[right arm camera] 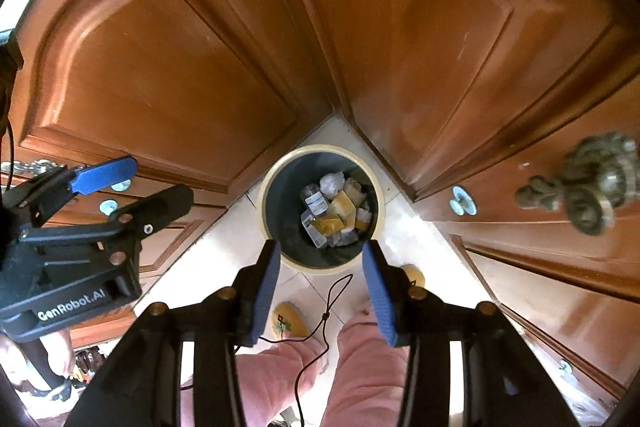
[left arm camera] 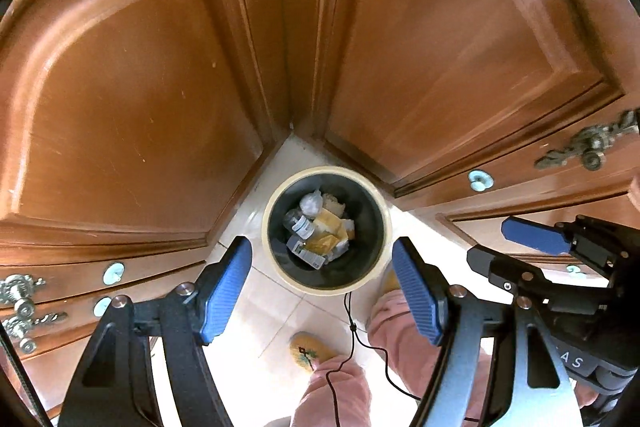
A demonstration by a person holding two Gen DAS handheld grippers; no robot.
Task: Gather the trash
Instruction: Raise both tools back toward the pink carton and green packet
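Left gripper (left arm camera: 322,291): fingers spread wide, holding nothing; it hangs high above the bin.
Bin (left arm camera: 276,203): on the pale tiled floor in the corner where two wooden cupboard doors (left arm camera: 132,99) meet; cream rim, dark inside.
Trash (left arm camera: 320,235): small bottles, yellow packets and crumpled paper lie at the bottom, well below both tools.
Right gripper (right arm camera: 320,291): fingers open at a middling gap, empty; poised over the bin's near rim.
Cord (right arm camera: 326,315): dangles between the person's knees; best kept out of the fingers.
Doing it well: probably any further piece should be released squarely over the mouth, clear of the rim.
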